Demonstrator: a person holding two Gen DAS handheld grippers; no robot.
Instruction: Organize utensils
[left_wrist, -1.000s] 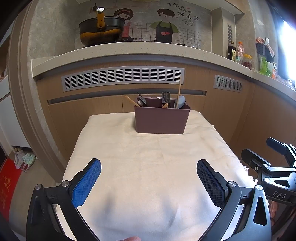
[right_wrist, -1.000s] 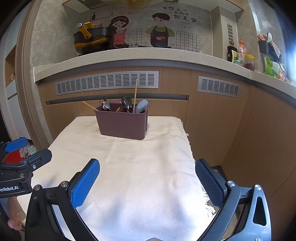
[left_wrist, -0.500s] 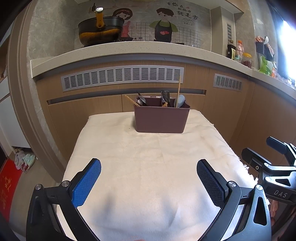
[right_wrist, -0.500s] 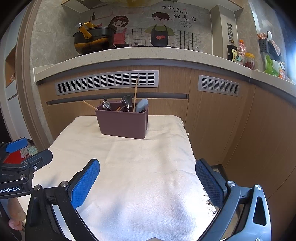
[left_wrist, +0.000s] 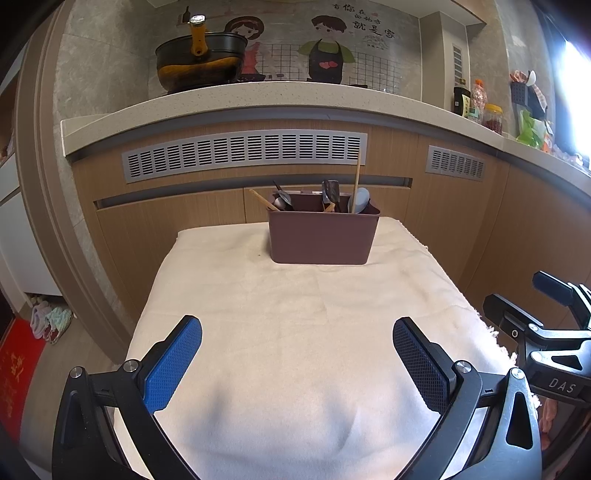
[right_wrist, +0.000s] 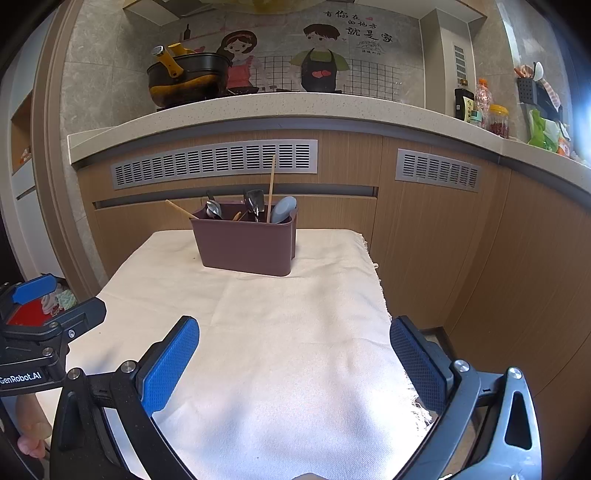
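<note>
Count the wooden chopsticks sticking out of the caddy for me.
2 clear. One chopstick stands near upright toward the right of the caddy; another leans out over its left rim. A short wooden tip mid-caddy may be a third; others may be hidden inside.

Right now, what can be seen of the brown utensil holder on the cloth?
The utensil holder is a dull reddish-brown rectangular tub, plastic by its look, with rounded corners and a slight rim. It stands upright at the far end of the cream cloth, close to the wooden cabinet front. Metal spoons, a pale blue spoon and wooden chopsticks stick out of its top. Neither gripper touches it.
</note>
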